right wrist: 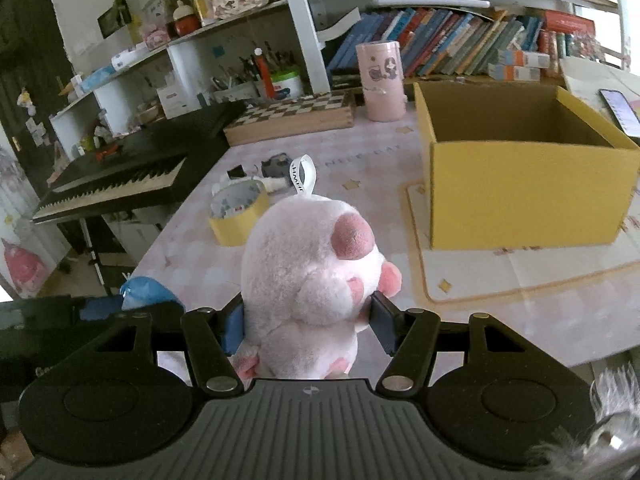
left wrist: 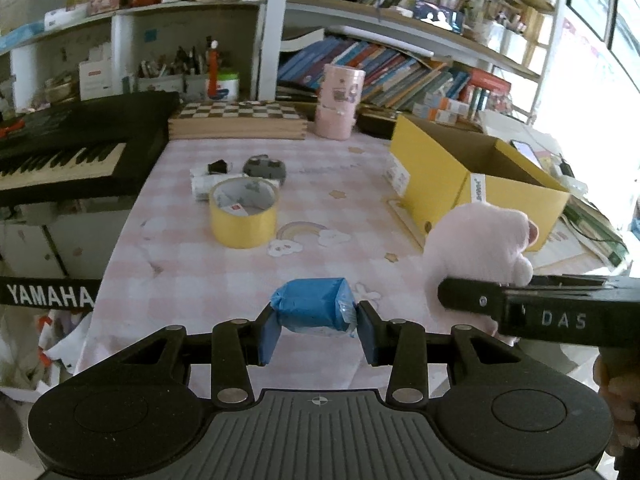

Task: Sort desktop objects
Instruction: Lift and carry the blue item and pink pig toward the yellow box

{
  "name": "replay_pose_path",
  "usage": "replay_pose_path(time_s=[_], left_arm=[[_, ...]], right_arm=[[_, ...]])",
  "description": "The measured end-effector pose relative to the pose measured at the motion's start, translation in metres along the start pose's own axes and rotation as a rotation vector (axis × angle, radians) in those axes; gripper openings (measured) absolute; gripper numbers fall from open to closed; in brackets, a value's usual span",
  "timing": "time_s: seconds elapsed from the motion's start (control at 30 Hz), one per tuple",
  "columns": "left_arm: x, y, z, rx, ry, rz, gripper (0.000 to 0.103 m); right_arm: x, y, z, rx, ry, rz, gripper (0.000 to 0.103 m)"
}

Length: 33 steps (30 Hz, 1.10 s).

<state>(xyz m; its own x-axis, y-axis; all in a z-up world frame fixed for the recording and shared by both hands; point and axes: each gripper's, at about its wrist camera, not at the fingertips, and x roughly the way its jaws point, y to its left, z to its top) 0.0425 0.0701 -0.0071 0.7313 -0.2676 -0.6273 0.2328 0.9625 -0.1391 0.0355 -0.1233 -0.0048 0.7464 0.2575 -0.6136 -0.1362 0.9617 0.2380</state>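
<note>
Only the right wrist view looks into the yellow box [right wrist: 524, 184] at the table's [right wrist: 520, 320] right edge — no contents visible — while the right gripper [right wrist: 308, 322] clamps a pink plush paw [right wrist: 312, 264] and the left gripper [left wrist: 316, 332] pinches a blue packet [left wrist: 312, 308] above the near edge.

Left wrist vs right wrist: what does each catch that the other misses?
Left wrist only: the left claw shut on the blue packet, and the YAMAHA label.

Right wrist only: the right claw shut on the pink plush paw, its white hang loop, and the yellow box's bare inside.

Both: the yellow tape roll, chessboard, pink canister, keyboard.
</note>
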Motion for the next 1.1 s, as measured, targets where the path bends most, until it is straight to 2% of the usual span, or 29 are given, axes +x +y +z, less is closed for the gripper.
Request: replay_pose_path(time_s=[0.43,1.1], left_arm=[[-0.008,-0.022,-0.008,0.058,0.008,-0.046,0.039],[-0.011,-0.052,-0.011,0.129,-0.005,-0.110,0.039]], right_arm=[[-0.024,-0.010,-0.030,0.067,0.045,-0.116,0.060],[-0.044,-0.023,-0.041,0.077,0.044,-0.156,0.060]])
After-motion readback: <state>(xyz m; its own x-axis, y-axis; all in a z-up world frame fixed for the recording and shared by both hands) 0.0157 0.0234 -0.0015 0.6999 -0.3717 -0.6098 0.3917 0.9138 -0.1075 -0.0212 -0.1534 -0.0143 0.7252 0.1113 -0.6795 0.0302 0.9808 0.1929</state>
